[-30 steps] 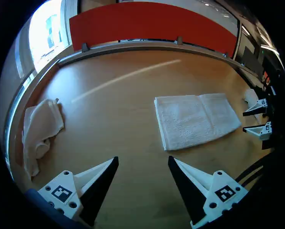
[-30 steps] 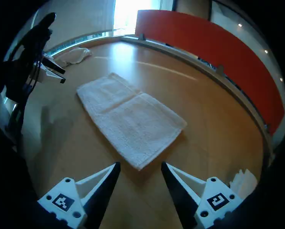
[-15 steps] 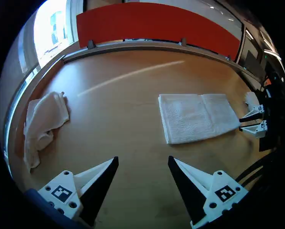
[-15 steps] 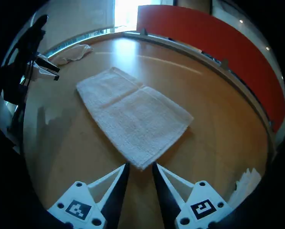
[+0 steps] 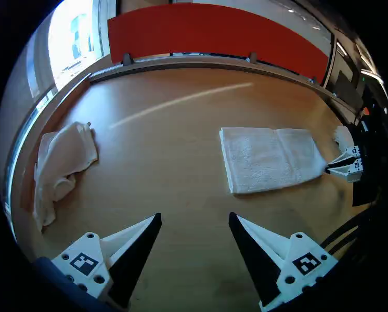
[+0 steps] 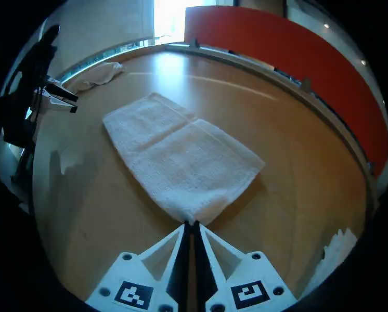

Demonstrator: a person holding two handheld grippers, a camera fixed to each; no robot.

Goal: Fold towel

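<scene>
Right gripper (image 6: 192, 225) clamps near corner of towel (image 6: 178, 156) lying flat on table (image 6: 298, 171), left gripper (image 5: 194, 215) sits open well apart; best lift low, carry corner straight across, match edges.

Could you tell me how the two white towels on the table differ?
The folded towel lies flat and rectangular; the crumpled towel is bunched at the edge of the table. The right gripper pinches the folded towel's corner; the crumpled towel lies untouched. Both are white.
</scene>
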